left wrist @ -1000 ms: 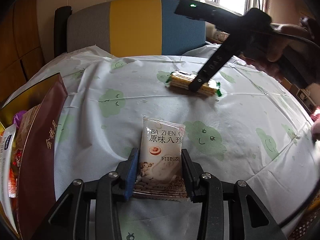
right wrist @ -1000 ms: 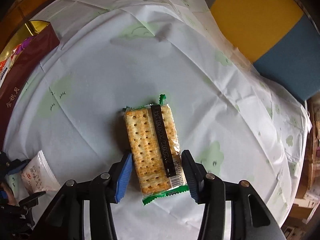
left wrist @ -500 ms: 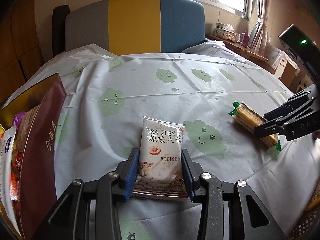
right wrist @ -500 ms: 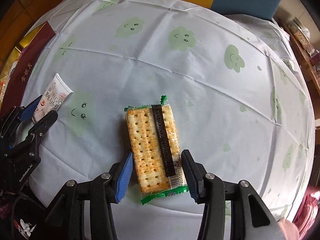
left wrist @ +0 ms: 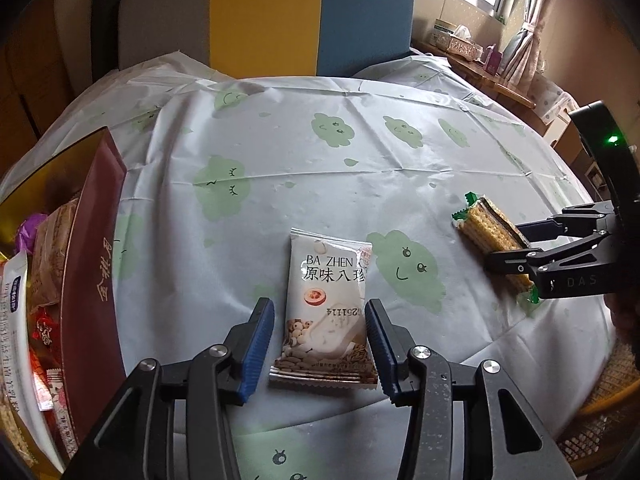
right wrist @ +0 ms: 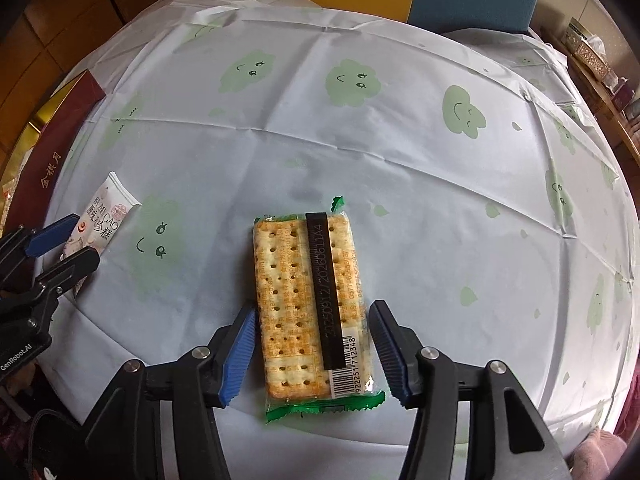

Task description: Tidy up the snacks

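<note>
A white snack pouch [left wrist: 326,308] lies on the tablecloth between the fingers of my left gripper [left wrist: 320,344]. The jaws are open, with a gap on each side of the pouch. A cracker pack with green ends [right wrist: 314,304] lies flat between the fingers of my right gripper [right wrist: 314,350], which is open and not touching it. The cracker pack also shows in the left wrist view [left wrist: 494,242], with the right gripper [left wrist: 508,248] around it. The pouch [right wrist: 98,226] and the left gripper [right wrist: 66,248] show at the left of the right wrist view.
A dark red box [left wrist: 86,272] holding several snack packets stands at the table's left edge; it also shows in the right wrist view [right wrist: 48,156]. A grey, yellow and blue chair back [left wrist: 264,20] stands behind the table. The tablecloth [left wrist: 320,176] has green cloud prints.
My right gripper carried the cracker pack from the far middle of the table to the near right and opened around it. My left gripper opened slightly around the pouch.
</note>
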Demonstrator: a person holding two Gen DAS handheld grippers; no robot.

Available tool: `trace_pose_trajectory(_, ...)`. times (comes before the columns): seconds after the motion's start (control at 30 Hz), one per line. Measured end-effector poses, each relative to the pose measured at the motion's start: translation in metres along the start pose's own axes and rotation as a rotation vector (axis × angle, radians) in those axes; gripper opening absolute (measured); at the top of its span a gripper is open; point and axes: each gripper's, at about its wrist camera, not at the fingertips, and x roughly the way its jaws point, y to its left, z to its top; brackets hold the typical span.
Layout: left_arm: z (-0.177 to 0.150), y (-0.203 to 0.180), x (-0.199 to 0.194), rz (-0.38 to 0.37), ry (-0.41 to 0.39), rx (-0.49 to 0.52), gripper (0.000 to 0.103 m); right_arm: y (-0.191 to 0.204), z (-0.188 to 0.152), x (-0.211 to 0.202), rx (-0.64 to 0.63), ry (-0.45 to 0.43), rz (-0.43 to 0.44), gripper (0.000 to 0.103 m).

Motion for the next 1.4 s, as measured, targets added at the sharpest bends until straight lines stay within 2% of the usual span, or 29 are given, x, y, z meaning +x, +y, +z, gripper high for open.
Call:
trace_pose_trajectory(0.2, 0.002, -0.008, 0.003, 0.055, 0.021, 0.087, 0.051, 0.006, 0.0, 0.006, 0.015, 0.002, -0.018, 0.067)
trace_pose_trajectory(0.23, 0.003, -0.008, 0.004, 0.056, 0.024, 0.097, 0.051, 0.008, 0.0, 0.007, 0.022, 0.006, -0.029, 0.07)
trace_pose_trajectory(0.33, 0.005, -0.008, 0.004, 0.052, 0.032, 0.121, 0.051, 0.006, 0.001, 0.008, 0.045, 0.007, -0.02, 0.07)
trace_pose_trajectory(0.47, 0.011, -0.007, 0.008, 0.05, 0.037, 0.141, 0.064, 0.0, 0.001, 0.014, 0.061, 0.003, -0.011, 0.071)
trace_pose_trajectory(0.57, 0.01, -0.009, 0.014, 0.064, 0.036, 0.158, 0.065, -0.007, 0.0, 0.015, 0.062, 0.007, -0.002, 0.072)
trace_pose_trajectory(0.63, 0.009, -0.009, 0.014, 0.065, 0.023, 0.152, 0.062, -0.011, -0.003, 0.008, 0.045, 0.005, -0.012, 0.072)
trace_pose_trajectory(0.7, 0.007, -0.009, 0.011, 0.066, 0.008, 0.13, 0.045, -0.011, -0.002, 0.007, 0.04, 0.013, -0.012, 0.072)
trace_pose_trajectory(0.77, 0.005, -0.01, 0.009, 0.081, -0.005, 0.115, 0.034, -0.011, -0.002, 0.006, 0.045, 0.009, -0.02, 0.067)
trace_pose_trajectory(0.83, 0.002, -0.011, 0.007, 0.096, -0.018, 0.096, 0.033, -0.01, -0.001, 0.003, 0.036, -0.003, -0.03, 0.061)
trace_pose_trajectory(0.97, -0.004, -0.015, 0.004, 0.131, -0.037, 0.073, 0.033, -0.009, -0.001, 0.001, 0.03, -0.006, -0.036, 0.061)
trace_pose_trajectory(1.4, -0.015, -0.015, -0.004, 0.149, -0.036, 0.024, 0.033, -0.004, -0.01, 0.004, 0.014, -0.032, -0.043, 0.062)
